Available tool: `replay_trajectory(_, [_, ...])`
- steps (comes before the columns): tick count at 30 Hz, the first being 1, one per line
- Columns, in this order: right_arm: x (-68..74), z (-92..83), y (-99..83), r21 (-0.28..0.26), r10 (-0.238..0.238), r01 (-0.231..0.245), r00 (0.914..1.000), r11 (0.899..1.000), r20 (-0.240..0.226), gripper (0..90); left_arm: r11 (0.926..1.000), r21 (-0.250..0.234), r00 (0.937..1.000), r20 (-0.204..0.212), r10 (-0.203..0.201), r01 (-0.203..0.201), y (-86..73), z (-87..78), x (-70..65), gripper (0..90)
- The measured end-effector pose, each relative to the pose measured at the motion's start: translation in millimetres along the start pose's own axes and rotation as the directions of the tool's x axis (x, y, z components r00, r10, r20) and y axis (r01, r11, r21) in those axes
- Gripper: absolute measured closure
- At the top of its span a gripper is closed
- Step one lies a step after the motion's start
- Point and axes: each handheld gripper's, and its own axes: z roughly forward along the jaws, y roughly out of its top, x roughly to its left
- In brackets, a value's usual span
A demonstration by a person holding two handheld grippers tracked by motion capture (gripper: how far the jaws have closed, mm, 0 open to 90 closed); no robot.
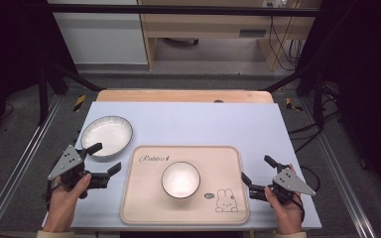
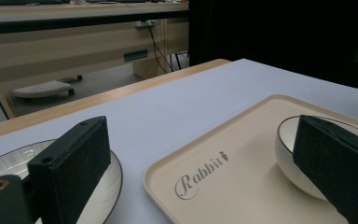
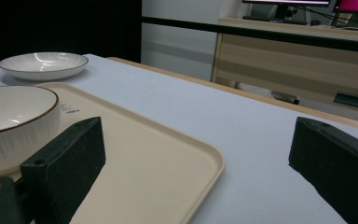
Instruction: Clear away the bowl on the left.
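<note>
Tray (image 1: 144, 198) long axis runs left-right on table (image 1: 203, 124), bowl (image 1: 180, 179) upright on it. Left gripper (image 1: 104, 158) and right gripper (image 1: 258, 171) both spread wide, holding nothing.

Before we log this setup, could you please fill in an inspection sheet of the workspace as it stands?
Surface: pale blue table top, wooden edge at the far side.
Job's things: beige tray holding a small bowl; shallow plate beside the tray's far left corner.
Clutter: nothing seen.
Grippers: left gripper open by the plate; right gripper open at the tray's right edge; both empty.
Cables: some hanging by the far desk.
Surroundings: wooden desk, grey floor, black frame.
</note>
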Motion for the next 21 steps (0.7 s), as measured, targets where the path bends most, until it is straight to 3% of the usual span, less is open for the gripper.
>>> replay_trajectory(12, [0.6, 0.5, -0.7, 0.004, -0.006, 0.006, 1.0000, 1.000, -0.006, 3.9, 0.9993, -0.024, 0.9970, -0.071, -0.030, 0.029, -12.8, -18.6, 26.4, 4.2])
replay_trajectory(19, [2.2, 2.7, -1.1, 0.005, -0.004, 0.004, 0.9999, 1.000, -0.009, 3.9, 0.9991, 0.008, 0.9962, -0.076, -0.041, 0.042, -31.2, -22.4, 36.2, 4.0])
replay_trajectory(21, [3.3, 2.5, -0.8, 0.010, -0.009, 0.009, 0.9999, 1.000, -0.013, 3.9, 0.9990, 0.003, 0.9971, -0.061, -0.045, 0.045, -35.6, -25.9, 38.9, 4.0])
